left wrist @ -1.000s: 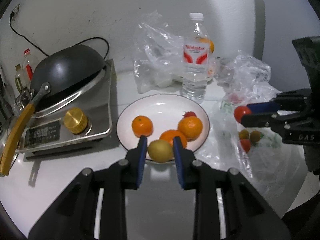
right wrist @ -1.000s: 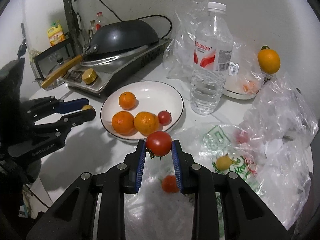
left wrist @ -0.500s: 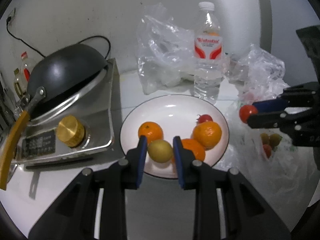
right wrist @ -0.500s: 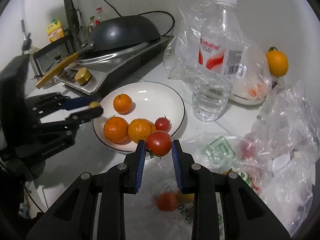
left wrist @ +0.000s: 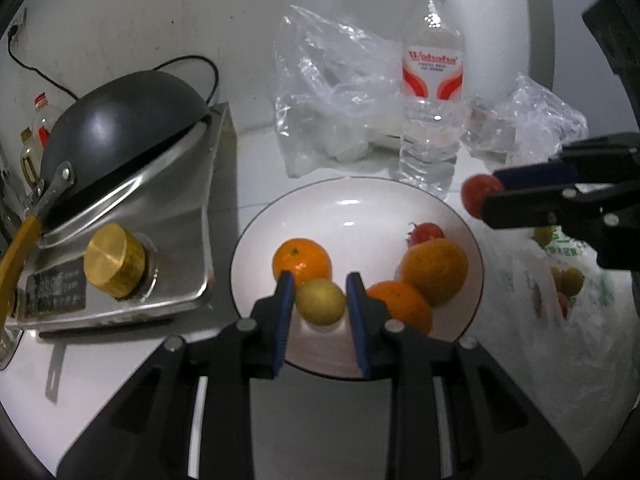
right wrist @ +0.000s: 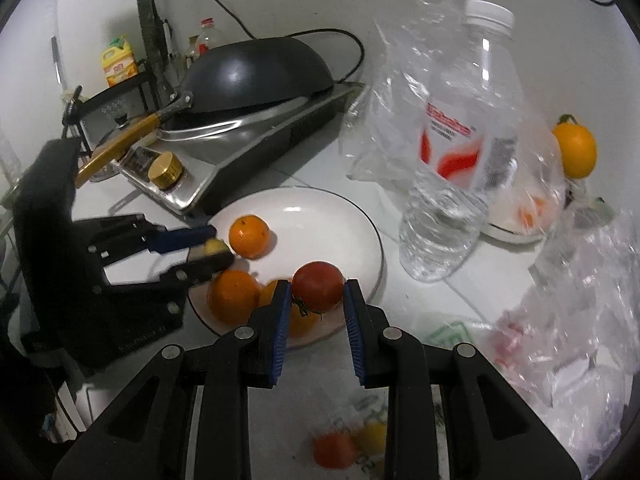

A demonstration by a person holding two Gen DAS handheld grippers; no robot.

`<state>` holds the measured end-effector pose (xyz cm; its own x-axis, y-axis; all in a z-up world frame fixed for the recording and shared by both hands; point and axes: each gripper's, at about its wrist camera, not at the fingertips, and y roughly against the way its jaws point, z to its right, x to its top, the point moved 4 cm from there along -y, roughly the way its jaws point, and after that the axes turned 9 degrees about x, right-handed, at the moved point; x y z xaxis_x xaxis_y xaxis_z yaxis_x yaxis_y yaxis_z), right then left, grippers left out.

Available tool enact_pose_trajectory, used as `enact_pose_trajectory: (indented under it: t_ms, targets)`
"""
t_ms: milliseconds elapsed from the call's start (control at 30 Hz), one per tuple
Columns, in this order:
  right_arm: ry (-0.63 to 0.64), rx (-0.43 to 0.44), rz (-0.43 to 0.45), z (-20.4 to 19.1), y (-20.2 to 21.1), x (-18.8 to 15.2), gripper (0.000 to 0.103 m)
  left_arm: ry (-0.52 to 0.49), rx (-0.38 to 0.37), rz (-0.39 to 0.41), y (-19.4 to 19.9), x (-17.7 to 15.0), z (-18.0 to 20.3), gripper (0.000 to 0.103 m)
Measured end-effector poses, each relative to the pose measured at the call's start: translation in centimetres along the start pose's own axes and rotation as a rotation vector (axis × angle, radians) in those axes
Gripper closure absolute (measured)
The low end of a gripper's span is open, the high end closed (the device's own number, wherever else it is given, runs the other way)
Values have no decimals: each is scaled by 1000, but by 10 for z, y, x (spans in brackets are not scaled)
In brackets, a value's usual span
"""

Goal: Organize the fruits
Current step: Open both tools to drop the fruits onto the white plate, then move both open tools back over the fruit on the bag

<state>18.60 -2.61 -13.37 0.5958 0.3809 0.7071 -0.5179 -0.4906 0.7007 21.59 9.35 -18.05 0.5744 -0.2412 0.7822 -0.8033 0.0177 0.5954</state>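
Four fruits sit on the round white plate (left wrist: 256, 248) ahead; my left gripper (left wrist: 320, 300) pinches a yellow-green fruit (left wrist: 322, 303), my right gripper (right wrist: 316, 300) a red tomato (right wrist: 318, 286); several wait bagged.

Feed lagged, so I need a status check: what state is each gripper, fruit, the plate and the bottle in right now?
left gripper: shut on the yellow-green fruit, over the plate.
right gripper: shut on the red tomato, at the plate's edge.
plate: holds three oranges and one small tomato.
water bottle: upright, capped.
wok: upside down on the cooker.
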Motion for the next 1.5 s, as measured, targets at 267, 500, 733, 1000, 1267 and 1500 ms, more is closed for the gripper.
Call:
enact_pose_trajectory:
  t_ms: [267,500,733,1000,1267,1500]
  targets:
    - [-38,87,4,-2,-23,9,75,-5,27,-1,-4,-3,-3,75]
    - [-36,141,-3,-13,-40,14,75,35,14,-7,-5,-3,-5,74]
    - [-50,159,-44,-15,-63,13,75,59,-1,-9,-5,-2,-7,74]
    - [-64,159,-49,-15,-66,13,72,61,-13,-14,0,-2,-6,72]
    - [-76,138,-30,-13,-48,12,68,66,3,-8,15,-3,-10,71]
    - [-74,105,3,-18,-13,6,68,111,-18,19,41,0,-12,51]
